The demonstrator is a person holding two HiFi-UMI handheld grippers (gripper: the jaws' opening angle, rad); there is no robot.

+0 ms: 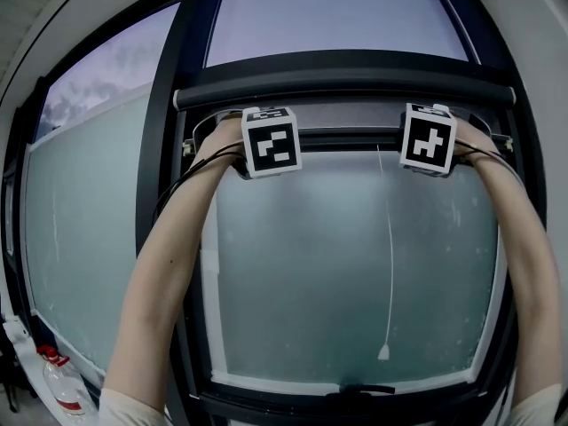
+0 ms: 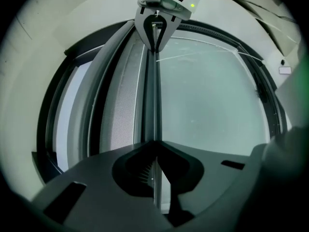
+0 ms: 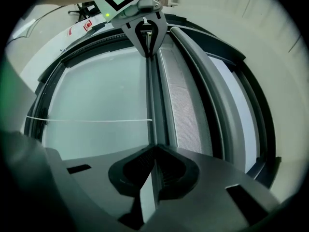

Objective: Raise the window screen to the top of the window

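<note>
The window screen is almost fully rolled up. Only a narrow strip of mesh shows between the roller housing at the top of the window and the screen's bottom bar, which sits just under it. The left gripper and the right gripper are each clenched on that bar, 1 near each end, with the thin rail pinched between the jaws (each gripper view shows it running straight out to the other gripper).

What remains looks like a short final lift. To do it well, raise the 2 ends together so the bar is level and the mesh winds evenly. Ease off as the bar meets the housing rather than knocking into it, and hold the pinch firm until the bar seats. The pull cord hangs loose in front of the frosted pane, apart from both grips.
</note>
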